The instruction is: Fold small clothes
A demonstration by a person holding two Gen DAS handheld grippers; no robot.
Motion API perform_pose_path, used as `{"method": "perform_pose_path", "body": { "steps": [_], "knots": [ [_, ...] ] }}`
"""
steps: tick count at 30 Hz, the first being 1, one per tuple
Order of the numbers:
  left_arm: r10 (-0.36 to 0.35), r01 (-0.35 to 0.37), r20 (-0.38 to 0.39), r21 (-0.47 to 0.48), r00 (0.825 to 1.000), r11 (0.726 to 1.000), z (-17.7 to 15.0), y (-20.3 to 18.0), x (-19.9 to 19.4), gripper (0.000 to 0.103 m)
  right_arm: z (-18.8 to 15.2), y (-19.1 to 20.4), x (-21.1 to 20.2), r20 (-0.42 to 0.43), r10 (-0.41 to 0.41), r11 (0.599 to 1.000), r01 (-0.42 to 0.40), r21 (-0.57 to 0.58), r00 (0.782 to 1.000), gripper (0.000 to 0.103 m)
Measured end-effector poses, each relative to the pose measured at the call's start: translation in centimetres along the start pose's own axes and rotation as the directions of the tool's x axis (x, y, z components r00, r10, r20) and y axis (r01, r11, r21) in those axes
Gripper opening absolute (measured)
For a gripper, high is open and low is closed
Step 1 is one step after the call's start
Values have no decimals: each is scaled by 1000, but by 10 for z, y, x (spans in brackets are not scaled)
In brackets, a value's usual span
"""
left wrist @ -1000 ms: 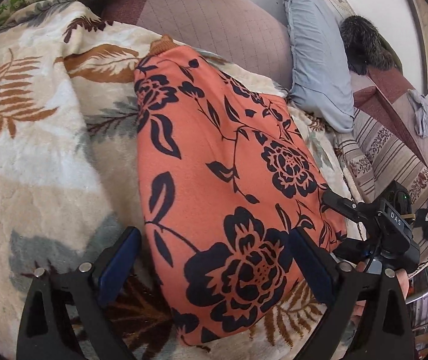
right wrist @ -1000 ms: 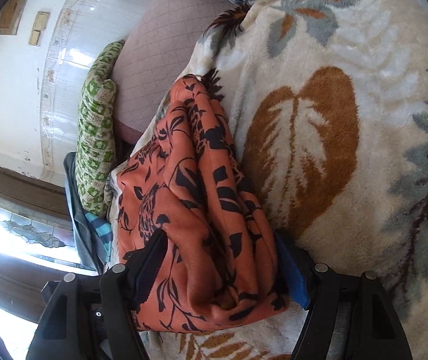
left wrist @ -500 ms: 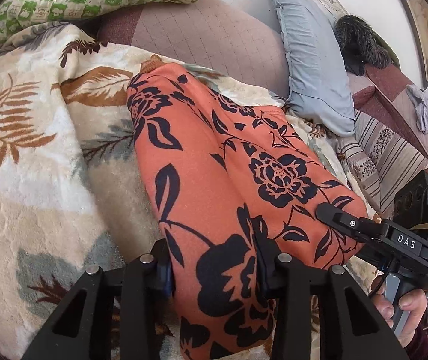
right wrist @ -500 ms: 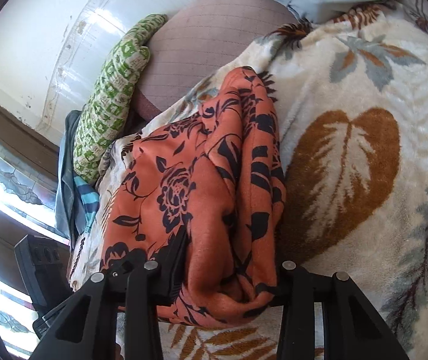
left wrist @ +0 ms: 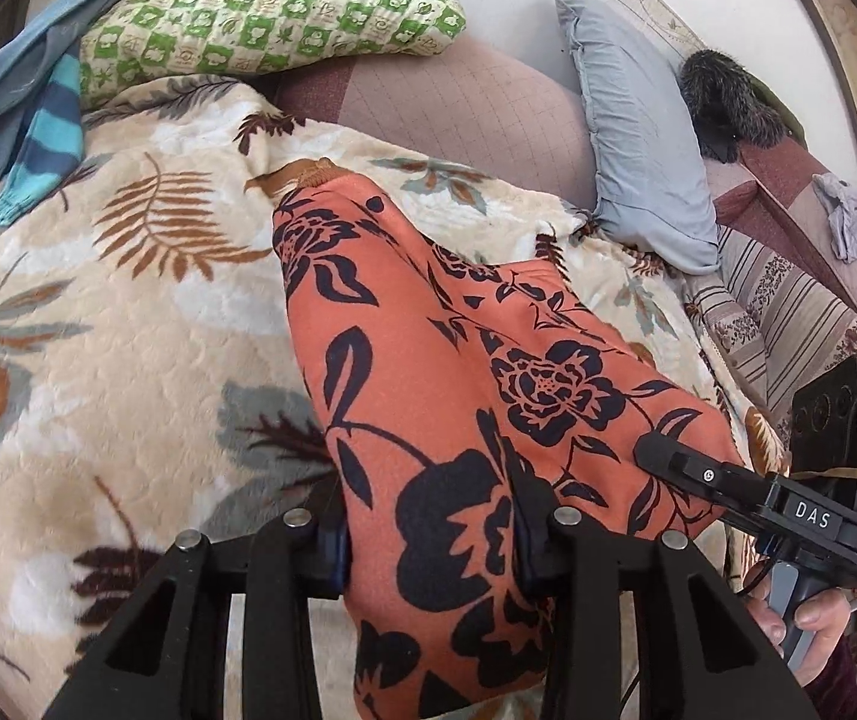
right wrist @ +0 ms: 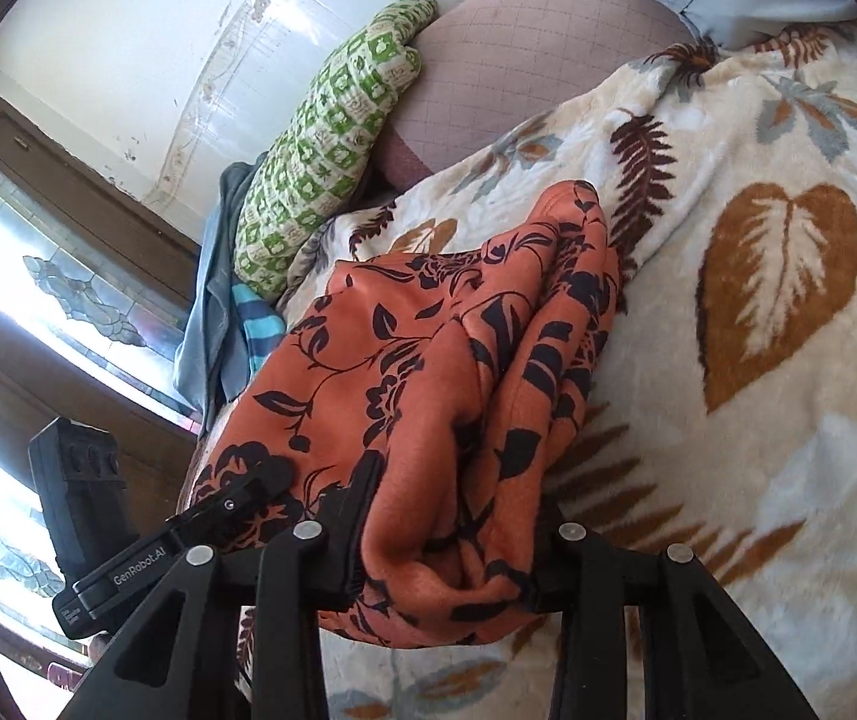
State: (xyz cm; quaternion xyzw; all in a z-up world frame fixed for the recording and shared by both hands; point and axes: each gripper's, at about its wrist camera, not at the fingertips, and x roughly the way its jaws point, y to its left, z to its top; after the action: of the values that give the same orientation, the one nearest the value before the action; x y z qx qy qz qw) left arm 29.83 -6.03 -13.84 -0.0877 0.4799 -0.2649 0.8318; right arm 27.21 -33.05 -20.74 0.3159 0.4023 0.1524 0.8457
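Note:
An orange garment with black flowers (left wrist: 428, 360) lies along a cream leaf-print blanket (left wrist: 128, 348). My left gripper (left wrist: 431, 546) is shut on its near end, the cloth bunched between the jaws. My right gripper (right wrist: 446, 564) is shut on a thick fold of the same garment (right wrist: 428, 372) at its other near corner. The right gripper also shows in the left wrist view (left wrist: 746, 492), at the garment's right edge. The left gripper shows in the right wrist view (right wrist: 146, 552), at the garment's left edge.
A green checked pillow (left wrist: 260, 24) and a mauve quilted cushion (left wrist: 464, 108) lie at the head of the bed, with a grey pillow (left wrist: 638, 150) to the right. Blue and striped clothes (left wrist: 38, 120) lie at the far left. A window (right wrist: 38, 300) is left of the bed.
Both grippers went from open around the garment to shut on it. They have lifted and drawn back, pulling the near end up off the blanket.

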Motion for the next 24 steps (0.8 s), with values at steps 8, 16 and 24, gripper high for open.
{"method": "perform_pose_path", "body": {
  "steps": [8,16,24],
  "knots": [
    [62,-60,-45,43,997,997,-28,4,-12,42,-51,3,-12,-48,-16,998,18,54,999,39],
    [211,-209,-20,70,977,975,-23,13,-15,69,-44,7,-8,-28,-242,970,241,-29,970,60],
    [317,-330,111,134,942,934,-1,5,-14,80,0,57,-30,171,-206,941,243,-237,964,50]
  ]
}}
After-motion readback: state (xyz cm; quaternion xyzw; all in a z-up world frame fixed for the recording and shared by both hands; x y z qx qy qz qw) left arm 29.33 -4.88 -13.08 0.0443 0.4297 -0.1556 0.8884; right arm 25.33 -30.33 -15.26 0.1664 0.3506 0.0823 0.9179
